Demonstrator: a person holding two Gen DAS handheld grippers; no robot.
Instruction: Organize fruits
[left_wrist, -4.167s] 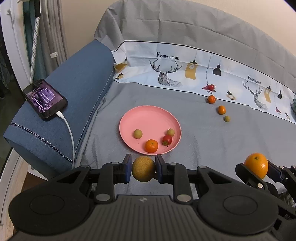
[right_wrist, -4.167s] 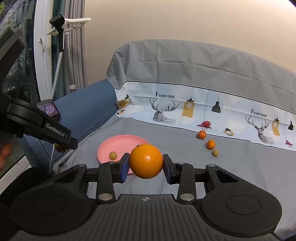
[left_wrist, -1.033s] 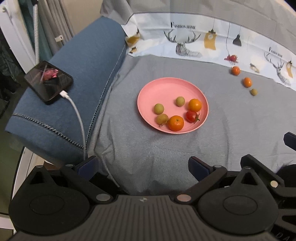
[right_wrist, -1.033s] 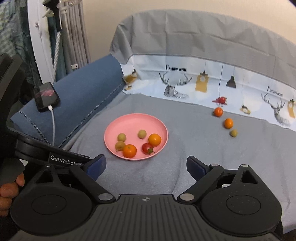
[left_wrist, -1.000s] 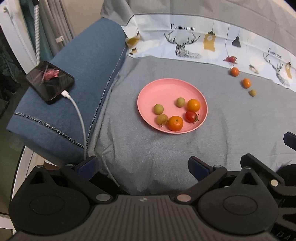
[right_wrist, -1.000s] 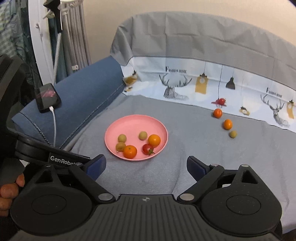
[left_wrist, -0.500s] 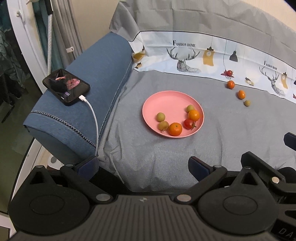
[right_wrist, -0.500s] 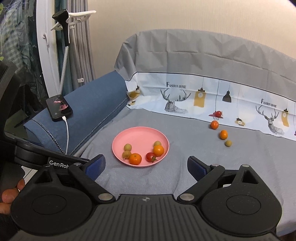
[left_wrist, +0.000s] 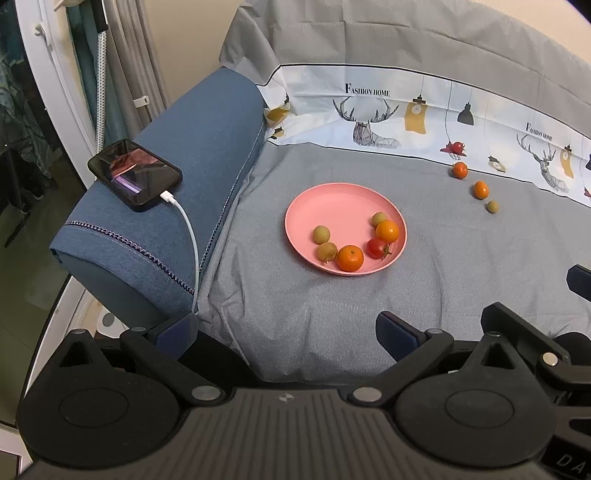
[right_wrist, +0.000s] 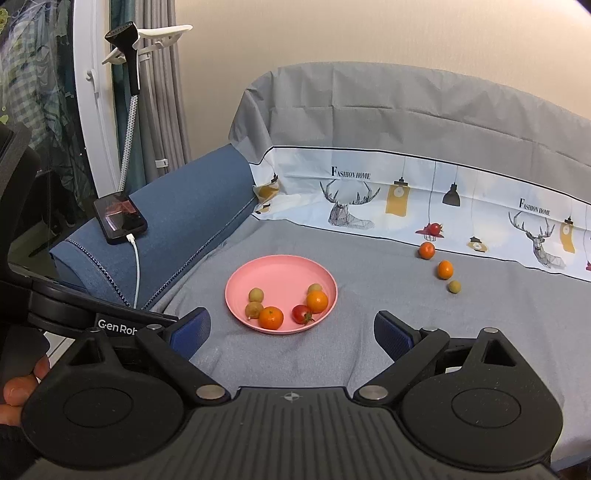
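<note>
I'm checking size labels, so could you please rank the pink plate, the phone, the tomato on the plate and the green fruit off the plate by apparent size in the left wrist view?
1. Plate, largest.
2. Phone.
3. Tomato.
4. Green fruit, smallest, though it lies farther away, so that's unsure.

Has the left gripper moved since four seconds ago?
Yes. The left gripper has backed away from the pink plate, now open and empty.
</note>
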